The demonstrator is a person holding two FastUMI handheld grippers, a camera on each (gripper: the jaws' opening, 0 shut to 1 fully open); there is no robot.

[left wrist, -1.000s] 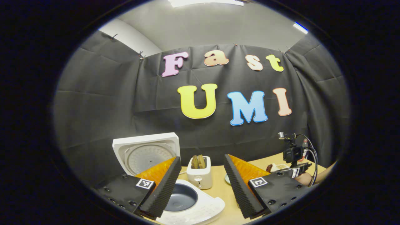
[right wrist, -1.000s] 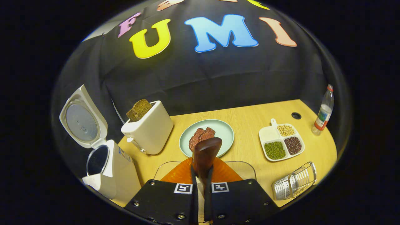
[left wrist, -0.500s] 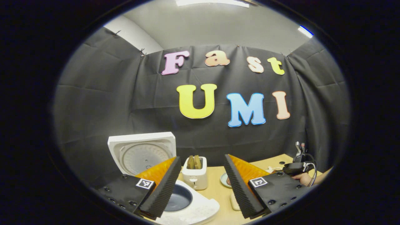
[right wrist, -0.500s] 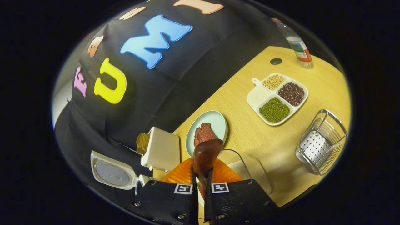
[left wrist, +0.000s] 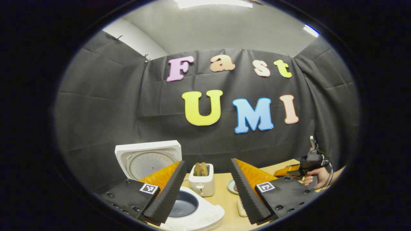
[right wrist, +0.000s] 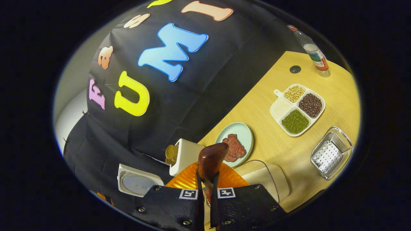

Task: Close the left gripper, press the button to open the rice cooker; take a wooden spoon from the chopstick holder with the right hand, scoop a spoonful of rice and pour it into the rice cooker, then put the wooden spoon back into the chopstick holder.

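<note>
**Wooden spoon gripped, cooker lid up**

Your right gripper (right wrist: pixel 207 189) has its fingers clenched on the wooden spoon (right wrist: pixel 210 158), a smooth, dark reddish-brown piece whose rounded end juts up past the fingertips. Below it lies the pale wood-grain surface (right wrist: pixel 266 150), with a clear, round-cornered container (right wrist: pixel 268 179) just under the fingers. Farther off sit a mint-green round plate (right wrist: pixel 245 138) carrying a reddish slab, a white four-part dish (right wrist: pixel 297 109) of rice, pale beans, dark red beans and green beans, and the perforated metal chopstick holder (right wrist: pixel 330 152) framed in wire. A plastic bottle (right wrist: pixel 316 56) with a red cap stands at the far edge; its label cannot be read.

Your left gripper (left wrist: pixel 207 189) hangs with its ribbed fingers released and spread wide above the white rice cooker (left wrist: pixel 192 208), whose square lid (left wrist: pixel 149 157) stands upright over the dark round pot. A white toaster (left wrist: pixel 201 179) holding brown slices stands behind it.
</note>
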